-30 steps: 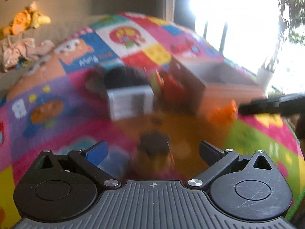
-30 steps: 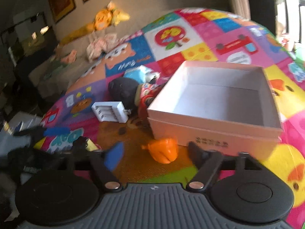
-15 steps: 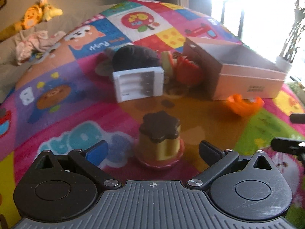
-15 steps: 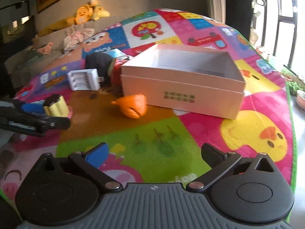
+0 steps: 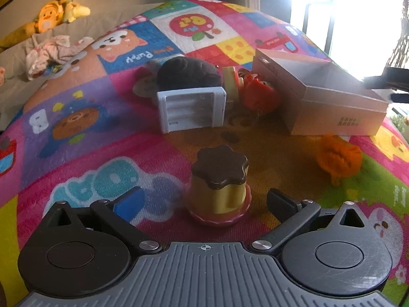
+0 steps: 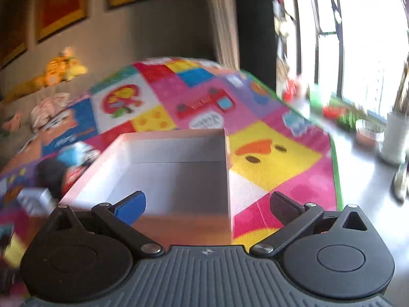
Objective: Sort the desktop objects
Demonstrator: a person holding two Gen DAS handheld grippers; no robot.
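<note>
Brown-capped pudding toy (image 5: 219, 183) stands between the spread, non-touching fingers of the left gripper (image 5: 204, 199); next, closing. Right gripper (image 6: 207, 206), open and empty, faces the box (image 6: 176, 163).

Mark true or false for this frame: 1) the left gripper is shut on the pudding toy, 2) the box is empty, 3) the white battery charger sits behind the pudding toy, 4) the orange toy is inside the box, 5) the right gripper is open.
1) False. The left gripper is open; the pudding toy stands between its fingers, untouched.
2) True, as far as the right wrist view shows: nothing lies in the box.
3) True. The battery charger lies farther off on the mat.
4) False. The orange toy lies on the mat beside the box.
5) True. The right gripper holds nothing.
</note>
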